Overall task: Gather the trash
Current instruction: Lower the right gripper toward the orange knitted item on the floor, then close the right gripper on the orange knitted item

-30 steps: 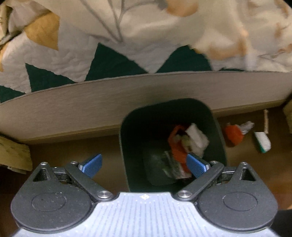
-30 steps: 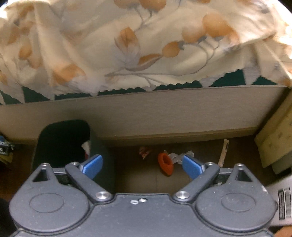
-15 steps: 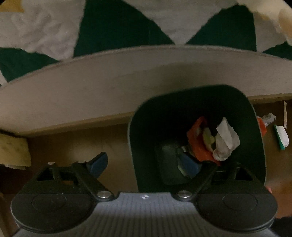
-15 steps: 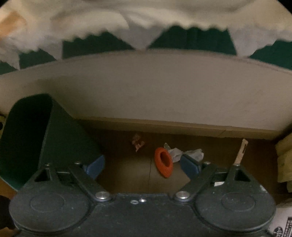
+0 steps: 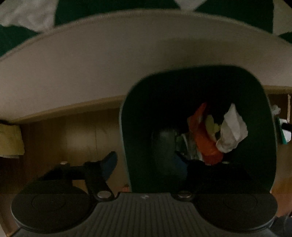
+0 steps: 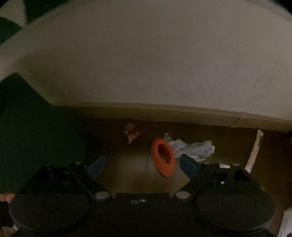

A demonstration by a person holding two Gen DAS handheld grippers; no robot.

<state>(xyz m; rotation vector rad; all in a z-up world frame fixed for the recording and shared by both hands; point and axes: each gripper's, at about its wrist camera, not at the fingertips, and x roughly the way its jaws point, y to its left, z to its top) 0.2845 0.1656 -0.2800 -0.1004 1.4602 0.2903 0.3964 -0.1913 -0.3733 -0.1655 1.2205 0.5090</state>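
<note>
A dark green trash bin (image 5: 127, 138) stands on the wooden floor against the bed base and holds an orange wrapper (image 5: 202, 138) and crumpled white paper (image 5: 231, 133). My left gripper (image 5: 147, 162) is open and straddles the bin's left wall, one finger outside and one inside. In the right wrist view an orange ring (image 6: 163, 157), crumpled white paper (image 6: 193, 147), a small pink scrap (image 6: 131, 132) and a pale stick (image 6: 254, 151) lie on the floor. My right gripper (image 6: 142, 165) is open and low, the ring just inside its right fingertip. The bin (image 6: 36, 138) is at its left.
The grey bed base (image 6: 146, 63) runs across the back under a green and white quilt (image 5: 116, 5). A yellowish box (image 5: 11, 140) sits at far left. A green and white scrap (image 5: 284, 133) lies right of the bin. A white printed box (image 6: 286, 224) is at bottom right.
Both grippers have dropped lower and closer to the floor. The left one moved over the bin's left wall. The right one closed in on the orange ring. The view has darkened.
</note>
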